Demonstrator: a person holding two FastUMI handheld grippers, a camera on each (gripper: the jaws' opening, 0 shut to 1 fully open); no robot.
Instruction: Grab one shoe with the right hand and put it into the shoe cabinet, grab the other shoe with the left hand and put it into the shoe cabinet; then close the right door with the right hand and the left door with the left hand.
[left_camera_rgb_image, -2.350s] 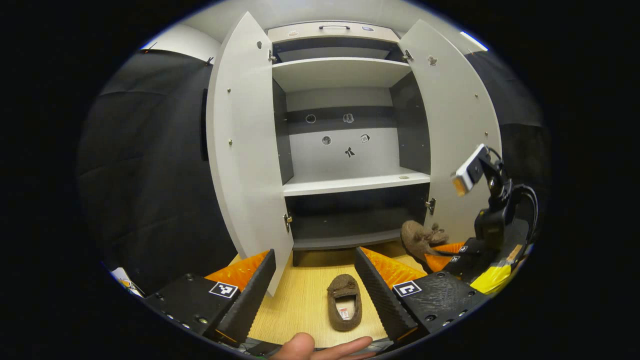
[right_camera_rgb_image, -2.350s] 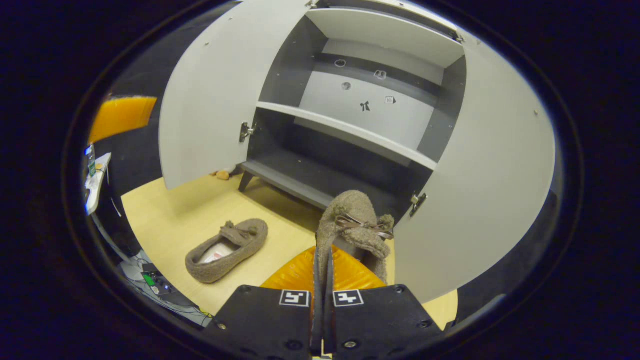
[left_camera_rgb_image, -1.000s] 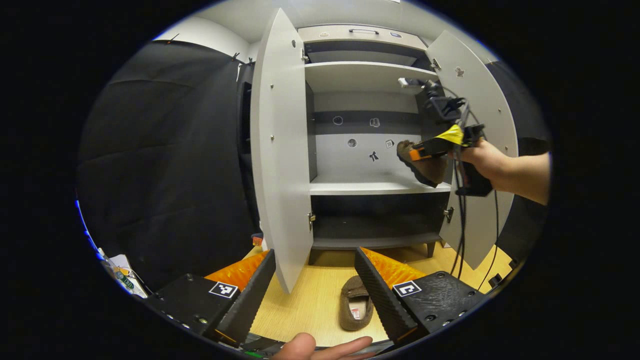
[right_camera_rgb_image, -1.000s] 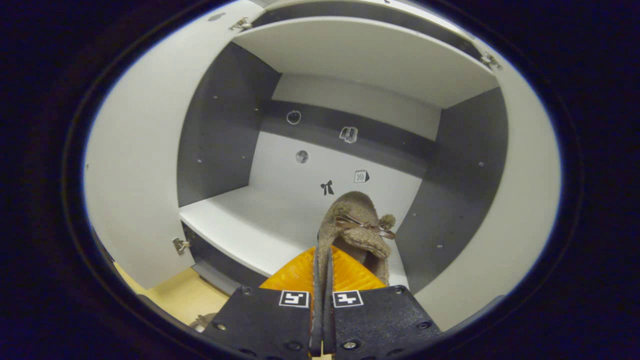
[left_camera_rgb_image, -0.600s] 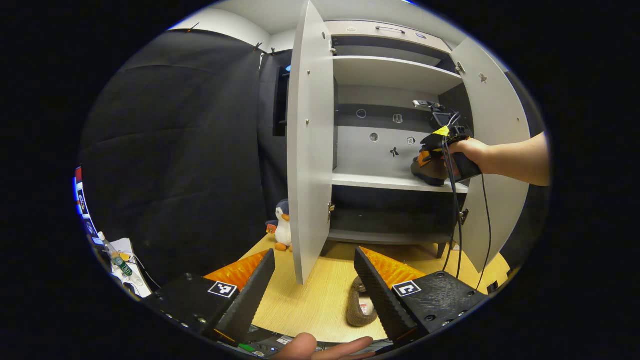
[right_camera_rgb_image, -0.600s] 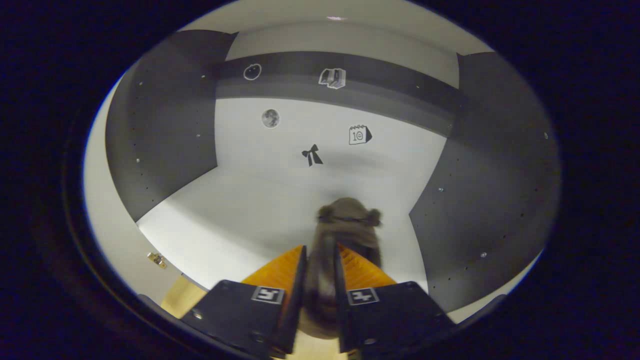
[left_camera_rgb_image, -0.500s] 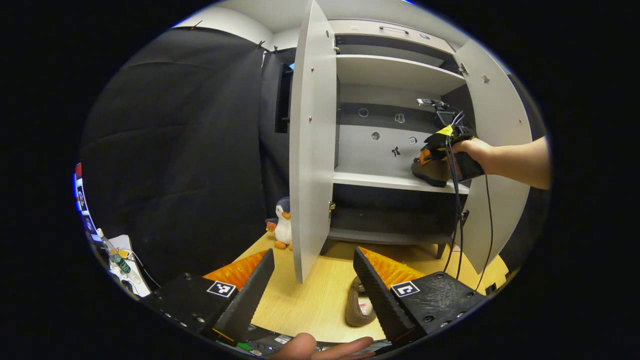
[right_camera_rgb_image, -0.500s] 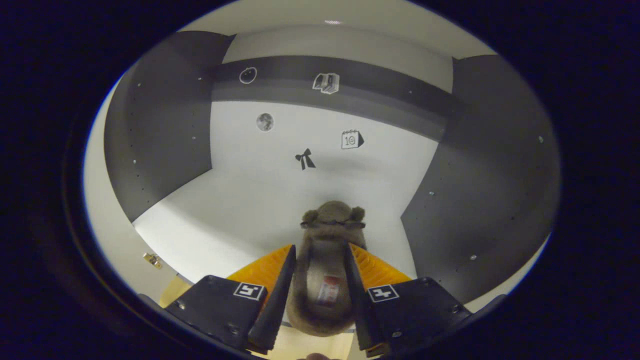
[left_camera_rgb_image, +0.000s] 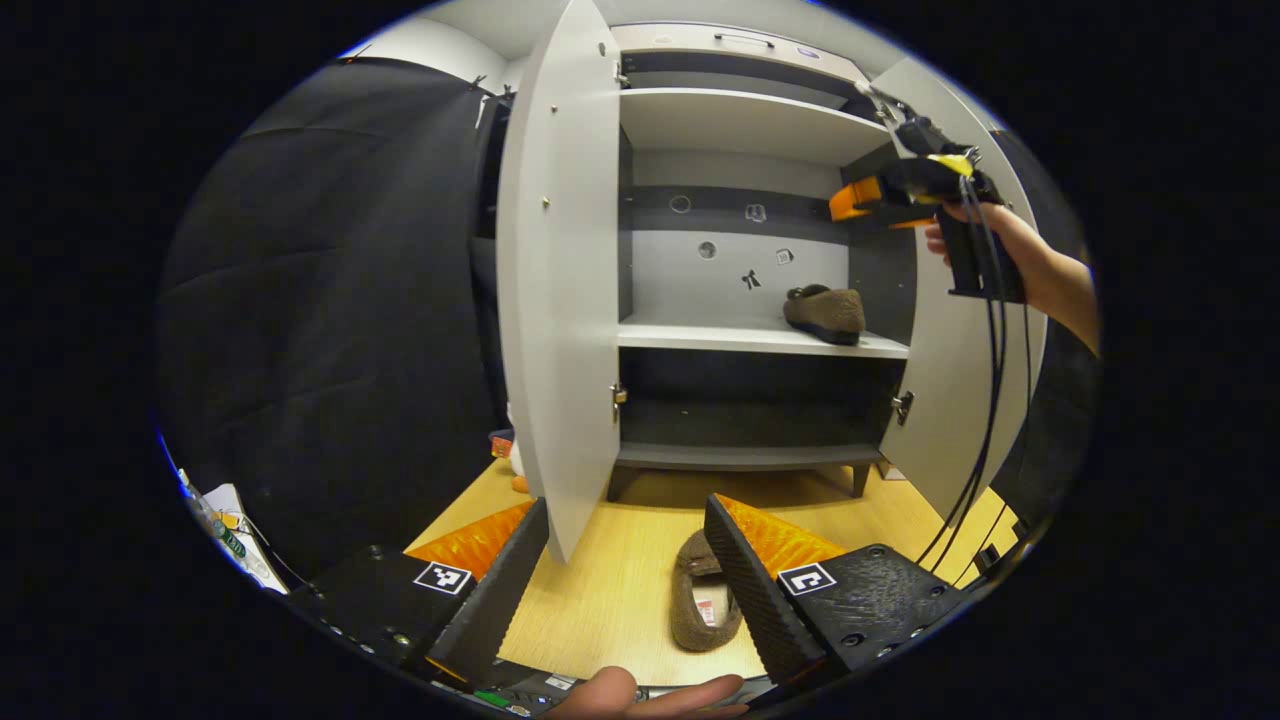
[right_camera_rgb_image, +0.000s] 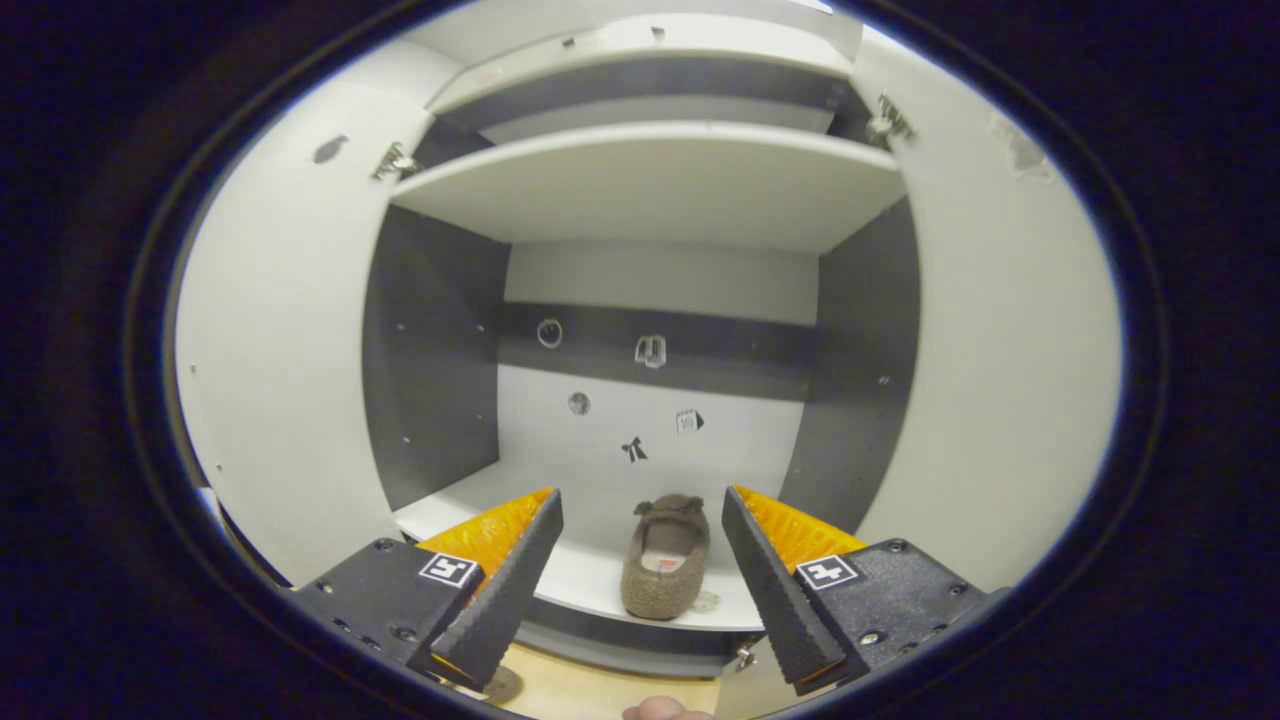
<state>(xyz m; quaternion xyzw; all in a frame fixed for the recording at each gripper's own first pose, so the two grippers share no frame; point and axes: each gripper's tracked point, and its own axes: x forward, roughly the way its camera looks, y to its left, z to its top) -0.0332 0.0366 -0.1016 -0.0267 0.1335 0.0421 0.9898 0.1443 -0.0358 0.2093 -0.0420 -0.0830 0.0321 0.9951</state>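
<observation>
A brown fuzzy shoe (right_camera_rgb_image: 665, 556) lies on the cabinet's middle shelf (right_camera_rgb_image: 560, 580), toe toward the back wall; the left gripper view has this shoe (left_camera_rgb_image: 826, 312) at the shelf's right end. My right gripper (right_camera_rgb_image: 640, 565) is open, drawn back outside the cabinet and above the shelf, with nothing between its fingers. It also appears in the left gripper view, the right gripper (left_camera_rgb_image: 865, 200) held by a hand near the right door (left_camera_rgb_image: 960, 400). The other brown shoe (left_camera_rgb_image: 703, 605) rests on the wooden floor between the fingers of my open left gripper (left_camera_rgb_image: 625, 580). Both cabinet doors stand open.
The left door (left_camera_rgb_image: 555, 290) swings out toward my left gripper, its lower edge close above the left finger. Cables (left_camera_rgb_image: 985, 430) hang from the right gripper in front of the right door. A lower dark shelf (left_camera_rgb_image: 745, 455) and an upper shelf (left_camera_rgb_image: 740, 120) are in the cabinet.
My right gripper opened, left the shoe on the middle shelf, and pulled back and up out of the cabinet. My left gripper stayed open over the floor shoe.
</observation>
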